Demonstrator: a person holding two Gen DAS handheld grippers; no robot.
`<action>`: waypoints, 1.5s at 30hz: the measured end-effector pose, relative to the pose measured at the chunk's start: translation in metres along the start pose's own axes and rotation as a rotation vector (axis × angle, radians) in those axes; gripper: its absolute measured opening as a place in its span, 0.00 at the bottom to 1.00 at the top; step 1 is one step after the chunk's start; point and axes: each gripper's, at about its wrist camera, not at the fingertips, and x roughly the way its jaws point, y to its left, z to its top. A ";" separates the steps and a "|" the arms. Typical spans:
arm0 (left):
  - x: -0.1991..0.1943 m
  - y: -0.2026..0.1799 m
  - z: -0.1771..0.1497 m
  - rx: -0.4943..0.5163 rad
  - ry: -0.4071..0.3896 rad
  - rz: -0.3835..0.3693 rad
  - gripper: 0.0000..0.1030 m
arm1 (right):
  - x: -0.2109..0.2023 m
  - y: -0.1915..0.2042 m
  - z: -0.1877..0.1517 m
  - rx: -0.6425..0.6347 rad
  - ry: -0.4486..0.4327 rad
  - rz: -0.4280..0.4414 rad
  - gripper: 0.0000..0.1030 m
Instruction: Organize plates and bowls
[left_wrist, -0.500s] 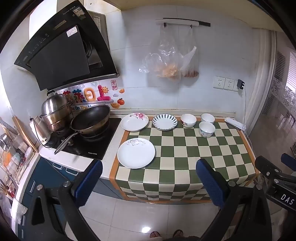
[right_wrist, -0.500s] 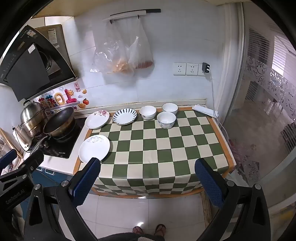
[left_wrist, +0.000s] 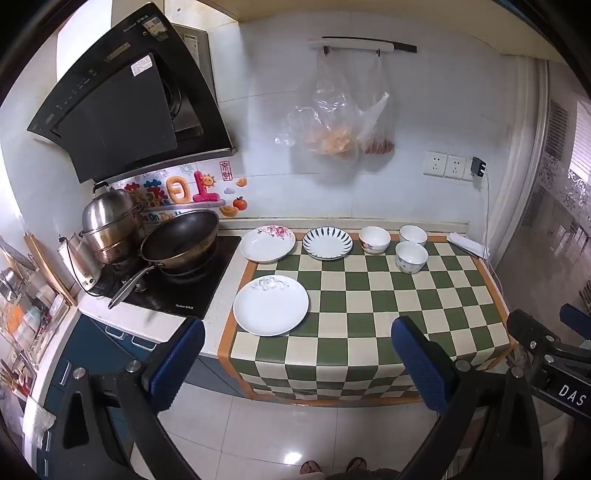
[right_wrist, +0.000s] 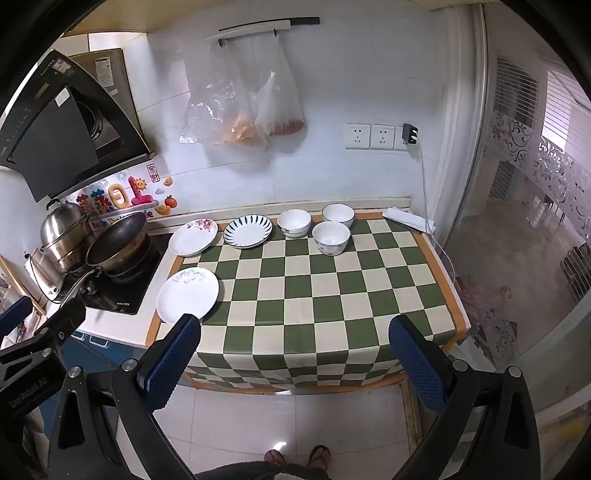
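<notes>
Kitchen counter w/ a green-and-cream checked cloth (left_wrist: 369, 295) carried all the crockery, hob and wok (left_wrist: 181, 242) off its left end. Nearest the cameras, the left gripper (left_wrist: 297, 363) and right gripper (right_wrist: 295, 363) both hung short of the cloth's front edge, over the floor tiles, jaws spread as wide as they go, nothing between the blue pads, tilted down toward the counter.

First thing in reach was the plain white plate (left_wrist: 270, 305), lying flat at the cloth's front-left corner, partly over the orange border. Well behind it, along the back edge, sat the floral plate (left_wrist: 267, 243) at the back-left corner, half off the cloth onto the bare counter, then the blue-striped plate (left_wrist: 327, 242) just beside it. Right of those, three bowls in a cluster: the floral bowl (left_wrist: 374, 239) by the back edge, a white bowl (left_wrist: 413, 234) further right, and the front bowl (left_wrist: 411, 256) just ahead of that one, close to or touching it, can't tell which.

Judging by the glaze, all six pieces were ceramic: stiff, fairly heavy for their size, slippery and chip-prone. Plates lay flat, so prob best pinched at the raised rim, one pad under the lip, one on top; the overhanging rims at the left edge looked easiest. Bowls likely best taken across the wall at the rim, pad inside and pad outside, then set down softly when stacking, no dropping
</notes>
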 end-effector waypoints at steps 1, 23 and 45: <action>-0.001 -0.002 0.001 0.002 0.001 0.000 1.00 | -0.002 -0.002 0.001 -0.001 0.001 0.002 1.00; -0.001 -0.012 0.002 0.004 0.012 0.000 1.00 | 0.004 -0.002 0.000 -0.008 0.003 -0.001 1.00; -0.002 -0.009 -0.001 0.001 0.005 -0.007 1.00 | 0.003 0.006 0.006 -0.015 -0.003 -0.002 1.00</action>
